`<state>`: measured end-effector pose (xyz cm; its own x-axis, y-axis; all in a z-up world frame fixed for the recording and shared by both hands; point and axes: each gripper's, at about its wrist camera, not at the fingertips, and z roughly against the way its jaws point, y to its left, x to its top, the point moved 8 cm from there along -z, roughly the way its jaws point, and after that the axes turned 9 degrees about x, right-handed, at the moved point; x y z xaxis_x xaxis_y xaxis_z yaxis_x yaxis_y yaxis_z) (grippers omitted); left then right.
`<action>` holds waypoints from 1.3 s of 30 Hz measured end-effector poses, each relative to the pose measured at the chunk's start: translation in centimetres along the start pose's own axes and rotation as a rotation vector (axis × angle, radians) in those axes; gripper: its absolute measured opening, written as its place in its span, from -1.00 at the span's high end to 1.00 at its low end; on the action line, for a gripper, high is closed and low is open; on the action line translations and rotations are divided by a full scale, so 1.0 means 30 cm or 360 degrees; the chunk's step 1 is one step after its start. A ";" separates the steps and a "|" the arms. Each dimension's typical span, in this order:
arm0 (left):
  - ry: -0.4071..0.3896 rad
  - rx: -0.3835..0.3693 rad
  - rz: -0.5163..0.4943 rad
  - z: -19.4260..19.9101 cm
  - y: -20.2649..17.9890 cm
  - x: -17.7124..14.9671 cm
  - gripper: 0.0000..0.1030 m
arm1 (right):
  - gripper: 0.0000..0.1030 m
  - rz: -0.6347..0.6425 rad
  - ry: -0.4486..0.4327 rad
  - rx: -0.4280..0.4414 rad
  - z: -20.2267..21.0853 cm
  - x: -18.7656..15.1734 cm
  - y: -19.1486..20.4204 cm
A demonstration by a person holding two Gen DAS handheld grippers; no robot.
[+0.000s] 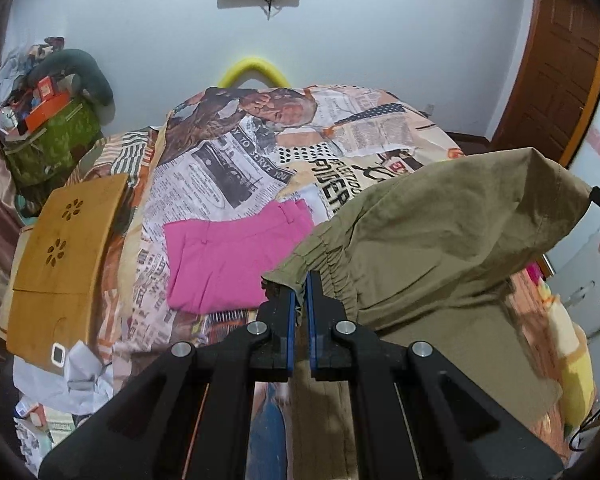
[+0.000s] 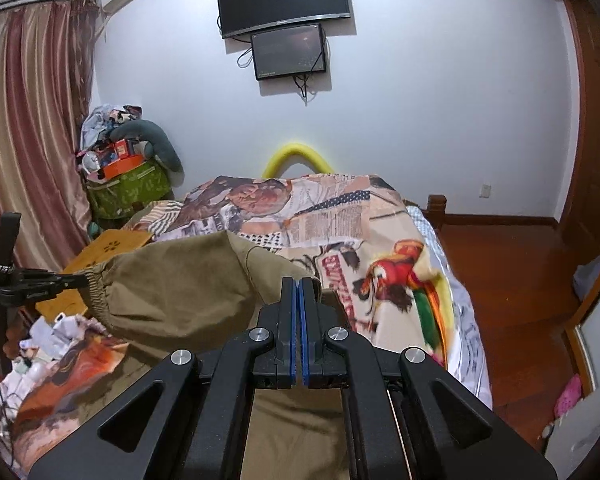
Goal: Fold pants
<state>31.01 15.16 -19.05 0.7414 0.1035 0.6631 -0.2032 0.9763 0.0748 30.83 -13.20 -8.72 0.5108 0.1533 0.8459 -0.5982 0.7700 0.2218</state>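
Olive-khaki pants (image 1: 440,248) with an elastic waistband hang lifted above the bed. My left gripper (image 1: 300,292) is shut on the waistband's left corner. In the right wrist view the same pants (image 2: 172,284) stretch across to the left, and my right gripper (image 2: 299,292) is shut on their other corner. The left gripper shows at the left edge of the right wrist view (image 2: 74,279), pinching the elastic end. The cloth sags between the two grippers and drapes down over the bed.
A folded pink garment (image 1: 236,256) lies on the newspaper-print bedspread (image 1: 228,176). A wooden lap tray (image 1: 64,256) lies on the bed's left side, with crumpled paper clutter (image 1: 76,376) near it. A green bag pile (image 1: 52,140) stands by the curtain. Wooden floor (image 2: 512,280) lies to the right.
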 end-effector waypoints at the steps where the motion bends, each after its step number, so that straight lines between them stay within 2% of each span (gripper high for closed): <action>1: -0.0006 0.0001 0.0002 0.016 -0.002 -0.019 0.90 | 0.98 -0.0006 0.0000 0.0006 0.017 -0.015 0.006; 10: 0.0025 -0.0010 -0.0040 0.096 -0.025 -0.184 0.90 | 1.00 -0.0090 0.0016 0.0056 0.153 -0.161 0.063; 14: 0.0047 0.0068 -0.0081 0.106 -0.005 -0.269 0.90 | 1.00 -0.0117 0.0075 0.0029 0.189 -0.254 0.077; 17: 0.0110 0.0074 -0.0085 0.104 0.026 -0.343 0.79 | 0.99 -0.0100 0.0151 0.0013 0.191 -0.322 0.094; 21: 0.0157 0.0132 -0.0093 0.106 0.063 -0.395 0.24 | 0.99 -0.0070 0.0243 -0.0001 0.180 -0.393 0.113; 26: 0.0064 0.0104 -0.0095 0.170 0.049 -0.347 -0.37 | 0.97 -0.0064 0.0287 0.0001 0.161 -0.417 0.130; 28: -0.0006 0.0080 -0.0105 0.205 0.022 -0.304 -0.67 | 0.84 -0.0047 0.0294 0.0005 0.152 -0.412 0.140; 29: -0.0021 0.0075 -0.0113 0.211 0.011 -0.290 -0.73 | 0.60 -0.0042 0.0296 0.0009 0.151 -0.412 0.146; 30: -0.0038 0.0064 -0.0130 0.218 -0.009 -0.270 -0.81 | 0.24 -0.0036 0.0295 0.0012 0.146 -0.408 0.152; 32: -0.0056 0.0030 -0.0169 0.223 -0.057 -0.236 -0.87 | -0.16 -0.0005 0.0269 0.0007 0.140 -0.399 0.172; 33: -0.0056 0.0016 -0.0189 0.220 -0.079 -0.226 -0.89 | -0.28 0.0017 0.0264 0.0006 0.138 -0.398 0.184; 36: -0.0037 -0.0008 -0.0283 0.193 -0.159 -0.207 -0.93 | -0.51 0.0090 0.0285 0.0011 0.112 -0.390 0.205; 39: -0.0016 -0.0006 -0.0405 0.153 -0.241 -0.209 -0.93 | -0.54 0.0157 0.0332 0.0026 0.070 -0.392 0.216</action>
<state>24.89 6.56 -20.34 0.7617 -0.1478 0.6308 -0.0083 0.9713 0.2377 19.64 -11.32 -16.20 0.5647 0.3535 0.7458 -0.6609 0.7349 0.1520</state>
